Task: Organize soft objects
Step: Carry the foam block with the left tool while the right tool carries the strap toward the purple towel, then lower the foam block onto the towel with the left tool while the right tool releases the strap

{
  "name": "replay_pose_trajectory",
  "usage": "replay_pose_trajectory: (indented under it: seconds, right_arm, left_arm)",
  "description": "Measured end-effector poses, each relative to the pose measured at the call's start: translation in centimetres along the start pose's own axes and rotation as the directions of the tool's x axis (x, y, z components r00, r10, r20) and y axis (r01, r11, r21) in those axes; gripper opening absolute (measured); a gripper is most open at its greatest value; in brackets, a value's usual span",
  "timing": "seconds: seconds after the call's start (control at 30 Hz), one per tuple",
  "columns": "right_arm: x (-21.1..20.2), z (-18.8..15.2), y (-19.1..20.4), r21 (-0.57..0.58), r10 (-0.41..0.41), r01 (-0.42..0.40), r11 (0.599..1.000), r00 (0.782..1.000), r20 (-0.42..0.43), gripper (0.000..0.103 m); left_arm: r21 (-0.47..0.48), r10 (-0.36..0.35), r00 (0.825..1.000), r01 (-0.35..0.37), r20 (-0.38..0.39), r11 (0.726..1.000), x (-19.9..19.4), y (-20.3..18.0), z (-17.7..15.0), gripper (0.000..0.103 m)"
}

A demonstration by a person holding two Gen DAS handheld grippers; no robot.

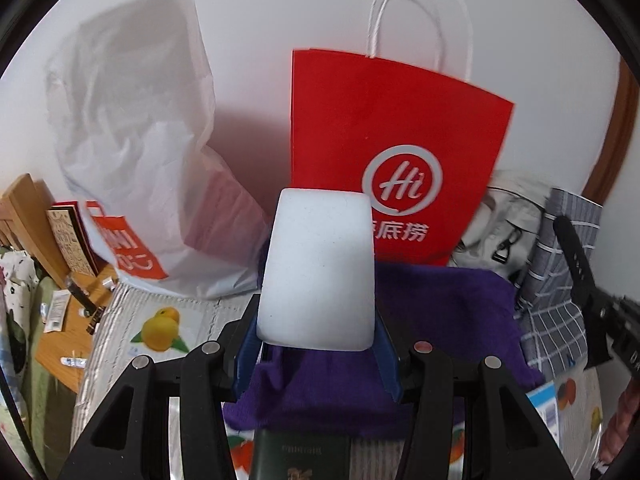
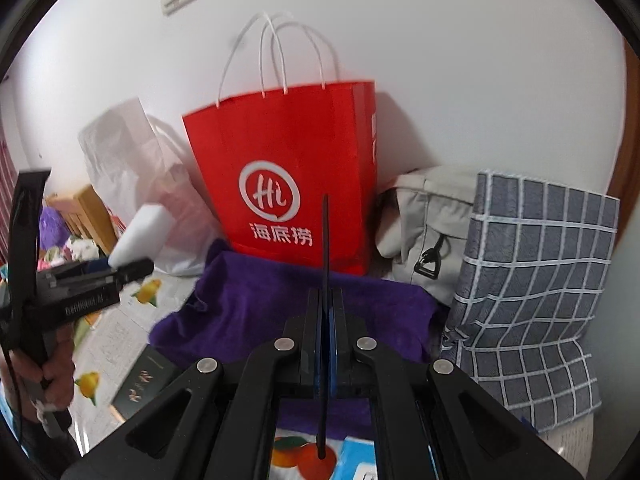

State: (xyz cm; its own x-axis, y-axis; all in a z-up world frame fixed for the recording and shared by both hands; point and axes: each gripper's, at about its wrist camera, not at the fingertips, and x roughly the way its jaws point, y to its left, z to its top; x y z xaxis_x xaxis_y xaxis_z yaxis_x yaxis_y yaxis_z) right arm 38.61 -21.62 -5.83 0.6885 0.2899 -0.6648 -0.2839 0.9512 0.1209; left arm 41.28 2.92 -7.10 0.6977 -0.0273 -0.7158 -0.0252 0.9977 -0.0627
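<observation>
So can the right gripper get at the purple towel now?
Probably yes: the purple towel lies open just ahead of the right gripper, nothing covering it, though its shut jaws must open first.

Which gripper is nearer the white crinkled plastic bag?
Left. The left gripper, holding a white foam block, sits just in front of the white crinkled plastic bag; the right gripper faces the red paper bag.

Bags against the wall, cloth in front

The towel (image 2: 288,312) lies before the paper bag (image 2: 296,168); plastic bag (image 2: 132,160) to its left, pillow (image 2: 532,288) to its right.
</observation>
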Motion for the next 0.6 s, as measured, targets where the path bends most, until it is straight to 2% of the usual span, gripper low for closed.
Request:
replay_pose_trajectory:
  seconds: [0.23, 0.37, 0.6]
  right_arm:
    - [5.9, -2.0, -3.0, 0.042, 0.000, 0.004, 0.999, 0.994, -0.110, 0.003]
    - [8.7, -3.4, -4.2, 0.064, 0.019, -0.007, 0.998, 0.982, -0.189, 0.003]
    - [12.6, -5.3, -4.7, 0.095, 0.056, -0.029, 0.995, 0.953, -0.297, 0.003]
  left_arm:
    - [0.002, -0.004, 0.997, 0.004, -0.079, 1.000, 5.6, 0.1, -0.4, 0.048]
    - [-0.012, -0.008, 0.991, 0.006, -0.136, 1.000, 8.3, 0.3, -1.1, 0.048]
    - [-0.023, -0.055, 0.985, 0.052, -0.162, 0.998, 10.0, -0.5, -1.8, 0.048]
